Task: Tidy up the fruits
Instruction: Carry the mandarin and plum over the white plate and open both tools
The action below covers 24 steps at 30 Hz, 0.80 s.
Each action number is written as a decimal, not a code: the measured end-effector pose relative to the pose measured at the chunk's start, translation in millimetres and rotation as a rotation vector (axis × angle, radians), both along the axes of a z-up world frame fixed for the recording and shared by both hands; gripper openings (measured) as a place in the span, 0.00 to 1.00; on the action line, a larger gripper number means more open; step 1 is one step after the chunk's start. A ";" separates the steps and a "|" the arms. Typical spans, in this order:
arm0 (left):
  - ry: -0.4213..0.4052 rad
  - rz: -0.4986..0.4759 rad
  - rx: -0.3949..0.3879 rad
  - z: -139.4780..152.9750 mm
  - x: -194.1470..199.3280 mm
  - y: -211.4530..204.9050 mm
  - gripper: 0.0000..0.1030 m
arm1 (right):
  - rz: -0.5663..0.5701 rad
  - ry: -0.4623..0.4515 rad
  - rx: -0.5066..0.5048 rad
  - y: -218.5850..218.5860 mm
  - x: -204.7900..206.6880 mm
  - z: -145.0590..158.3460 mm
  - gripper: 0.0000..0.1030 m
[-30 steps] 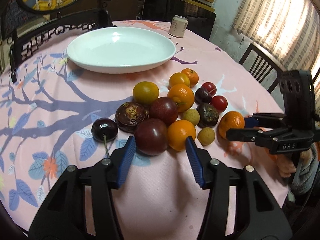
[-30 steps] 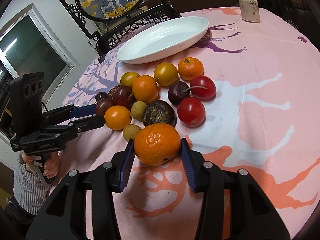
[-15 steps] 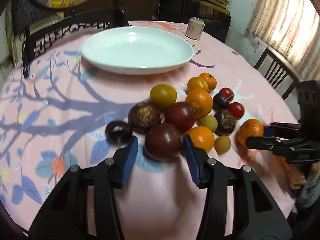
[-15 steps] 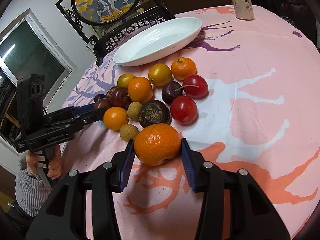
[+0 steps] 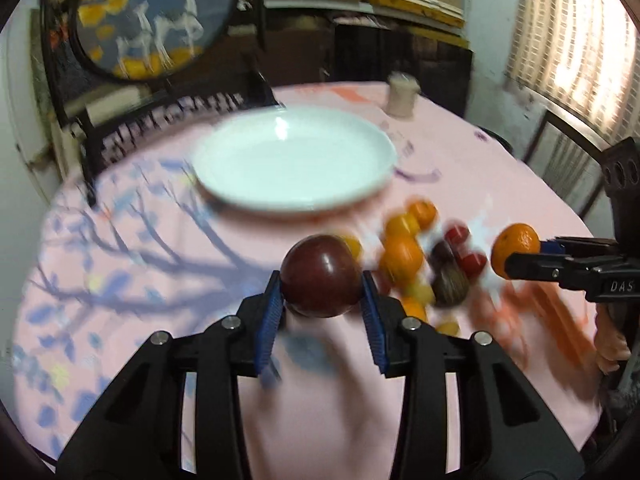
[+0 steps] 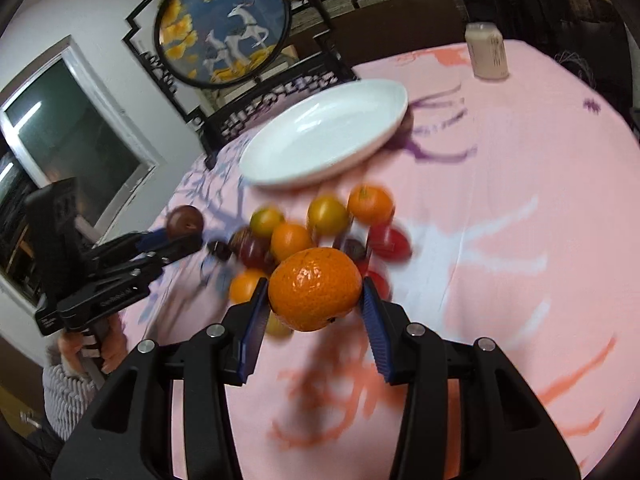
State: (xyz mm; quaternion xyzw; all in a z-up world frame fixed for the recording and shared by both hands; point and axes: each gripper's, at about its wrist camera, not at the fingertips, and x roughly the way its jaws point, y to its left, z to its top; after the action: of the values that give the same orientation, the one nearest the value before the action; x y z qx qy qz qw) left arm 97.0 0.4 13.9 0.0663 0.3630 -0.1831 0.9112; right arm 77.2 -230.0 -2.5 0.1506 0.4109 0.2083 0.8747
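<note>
Both grippers carry fruit above the pink tablecloth. Left gripper: its jaws are closing, blue pads pressed on either side of a dark red plum, round and glossy with a highlight on top. Right gripper: jaws part way apart and clamped on a tangerine, bright orange with pitted skin and a small dark mark low on one side. Both fruits hang clear of the cloth.

Just beyond them lies the heap of remaining fruit, blurred: orange, yellow, red and dark pieces crowded together. Past the heap sits a white plate with nothing on it, its near rim close to the farthest fruit. Bare cloth spreads wide to the right of the heap in the right wrist view. A pale can stands near the table's far edge, well apart from the plate. A dark carved chair back rises behind the plate's left side.
</note>
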 end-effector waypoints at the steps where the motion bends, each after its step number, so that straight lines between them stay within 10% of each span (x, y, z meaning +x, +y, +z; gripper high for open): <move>1: -0.012 0.025 0.006 6.6 12.0 -2.0 0.38 | -0.003 -0.002 -0.004 1.8 12.0 6.2 0.45; 11: 0.023 0.163 0.002 -7.7 102.4 -10.0 0.46 | -0.038 -0.043 -0.144 53.4 136.4 11.6 0.45; 24: 0.019 0.203 -0.060 -16.1 100.4 16.3 0.73 | -0.052 -0.124 -0.168 36.2 128.4 15.0 0.62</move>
State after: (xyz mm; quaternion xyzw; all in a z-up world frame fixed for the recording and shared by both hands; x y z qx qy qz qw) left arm 197.4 16.7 -2.2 0.0001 0.3708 -0.1012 0.9232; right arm 205.6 -193.8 12.5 0.0743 0.3681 0.1591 0.9130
